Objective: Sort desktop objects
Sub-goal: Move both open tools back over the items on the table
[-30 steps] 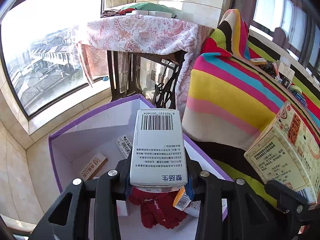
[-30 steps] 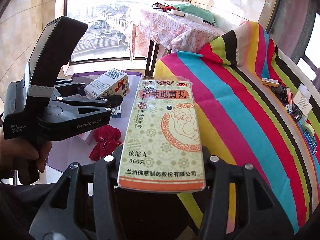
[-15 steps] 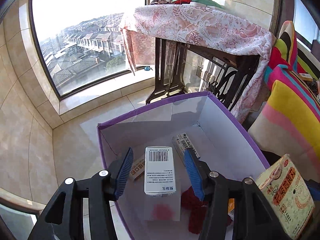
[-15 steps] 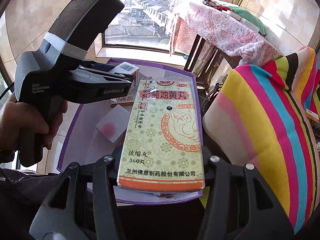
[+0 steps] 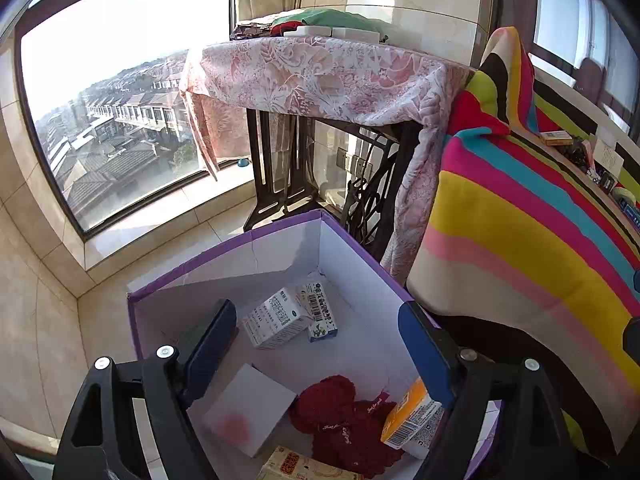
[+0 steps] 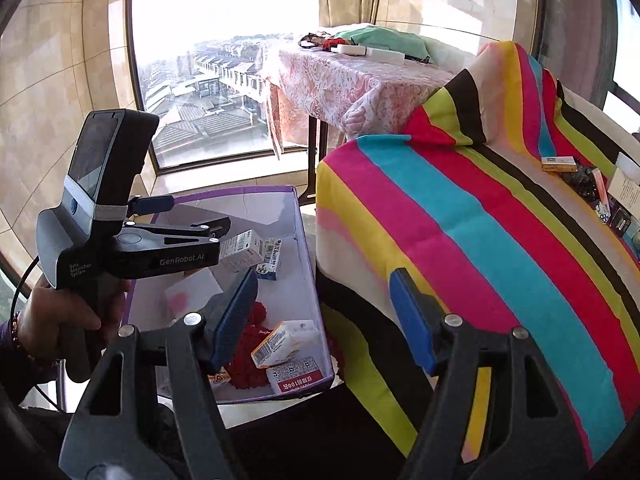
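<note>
We see the left gripper (image 5: 316, 344) over a purple-rimmed cardboard box (image 5: 224, 254) that stands on the tiled floor. Its jaws are opening, already wide, and nothing is between the blue pads (image 5: 212, 340).

Going left to right inside the box in the left wrist view: at 7 o'clock lies a flat white box with a pink spot (image 5: 248, 416). Near the centre, toward 12 o'clock, a white medicine box with a barcode (image 5: 276, 320) lies tilted, and just beside it on the right, touching it, is a narrower white and blue carton (image 5: 322, 310). At 6 o'clock a red knitted piece (image 5: 340, 420) lies on the bottom, with a yellowish patterned medicine box (image 5: 296, 466) at the lower edge of the picture, only partly visible. At 5 o'clock an orange and white carton (image 5: 412, 420) leans by the right finger; we think it rests against the box wall, but the finger hides that part.

In the right wrist view, a person's hand (image 6: 60, 320) at 9 o'clock holds the left gripper's handle. The right gripper (image 6: 324, 312) has its jaws opening too, wide and with nothing between them. At 3 o'clock a striped colourful blanket (image 6: 480, 240) covers the desk, where small objects (image 6: 560, 164) lie at the far edge.
</note>
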Action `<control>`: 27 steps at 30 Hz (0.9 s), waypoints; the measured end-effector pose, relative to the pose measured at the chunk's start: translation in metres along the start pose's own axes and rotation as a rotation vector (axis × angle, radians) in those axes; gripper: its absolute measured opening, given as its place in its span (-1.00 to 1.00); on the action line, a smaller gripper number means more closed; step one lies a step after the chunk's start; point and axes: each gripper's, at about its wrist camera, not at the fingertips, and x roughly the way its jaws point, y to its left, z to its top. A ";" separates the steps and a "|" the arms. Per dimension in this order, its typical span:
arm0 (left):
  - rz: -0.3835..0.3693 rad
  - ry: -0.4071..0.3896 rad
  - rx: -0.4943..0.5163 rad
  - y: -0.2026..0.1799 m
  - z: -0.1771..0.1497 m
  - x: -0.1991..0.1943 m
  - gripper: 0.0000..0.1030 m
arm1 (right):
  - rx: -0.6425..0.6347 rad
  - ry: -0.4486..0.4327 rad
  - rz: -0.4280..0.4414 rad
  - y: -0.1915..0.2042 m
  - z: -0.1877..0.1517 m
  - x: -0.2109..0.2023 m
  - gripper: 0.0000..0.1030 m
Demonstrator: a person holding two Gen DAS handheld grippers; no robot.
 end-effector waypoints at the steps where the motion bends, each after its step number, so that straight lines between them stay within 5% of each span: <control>1: -0.047 -0.007 0.013 -0.012 0.005 -0.003 0.63 | 0.050 -0.020 -0.022 -0.018 0.002 -0.009 0.38; 5: -0.213 -0.044 0.103 -0.072 0.029 -0.015 0.64 | 0.210 -0.073 -0.139 -0.089 0.003 -0.037 0.53; 10: -0.334 -0.073 0.251 -0.160 0.082 -0.011 0.67 | 0.342 0.015 -0.255 -0.188 -0.001 -0.038 0.58; 14: -0.280 -0.160 0.423 -0.242 0.140 0.025 0.70 | 0.439 0.089 -0.311 -0.252 -0.009 -0.029 0.58; 21: -0.304 -0.023 0.768 -0.355 0.189 0.134 0.70 | 0.496 0.165 -0.319 -0.315 -0.015 -0.007 0.58; 27: -0.371 0.052 0.736 -0.374 0.218 0.184 0.72 | 0.502 0.218 -0.296 -0.353 0.000 0.032 0.58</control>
